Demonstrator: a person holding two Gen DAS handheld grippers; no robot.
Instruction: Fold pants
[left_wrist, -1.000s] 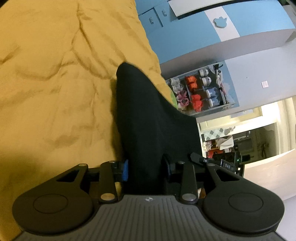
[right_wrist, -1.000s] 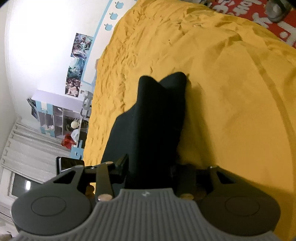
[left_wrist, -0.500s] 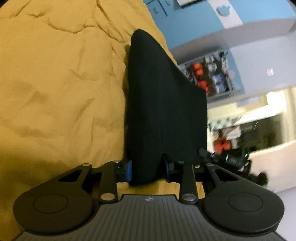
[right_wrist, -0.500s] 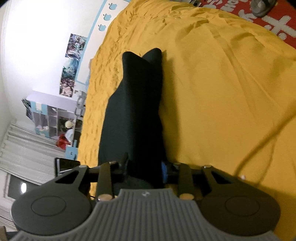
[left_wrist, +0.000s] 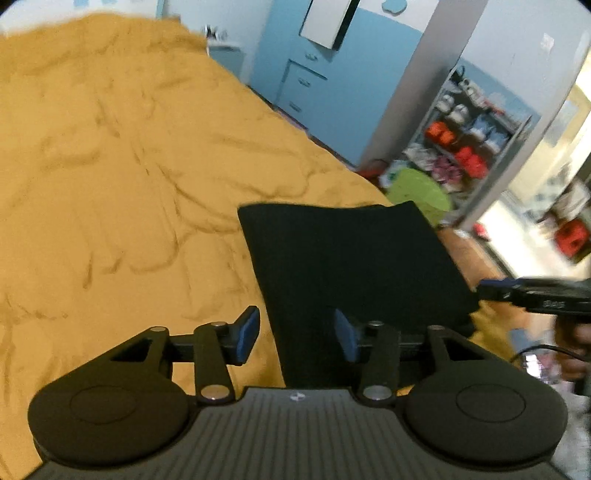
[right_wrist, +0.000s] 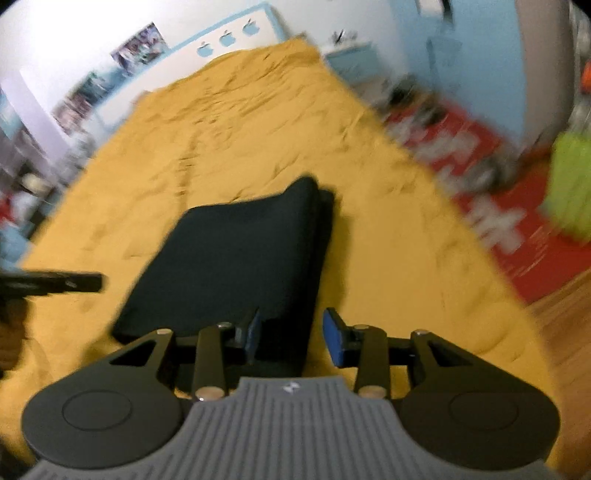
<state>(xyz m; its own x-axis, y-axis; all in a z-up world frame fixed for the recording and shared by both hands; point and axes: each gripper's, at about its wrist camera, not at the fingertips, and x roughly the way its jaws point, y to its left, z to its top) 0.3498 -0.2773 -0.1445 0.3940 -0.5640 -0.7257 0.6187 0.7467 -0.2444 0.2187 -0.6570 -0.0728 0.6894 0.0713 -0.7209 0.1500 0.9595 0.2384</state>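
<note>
Now both grippers' fingers (left_wrist: 248, 334) (right_wrist: 334, 341) gape over folded pants (right_wrist: 236, 258).

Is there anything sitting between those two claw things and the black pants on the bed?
Nothing visible does. The folded black pants lie on the yellow bedspread right ahead of both tools. The left gripper and the right gripper are open, each with the cloth's near edge between its fingers.

Black pants (left_wrist: 354, 266) lie folded on yellow bedspread (left_wrist: 110, 166), fingers (left_wrist: 248, 334) spread.
</note>
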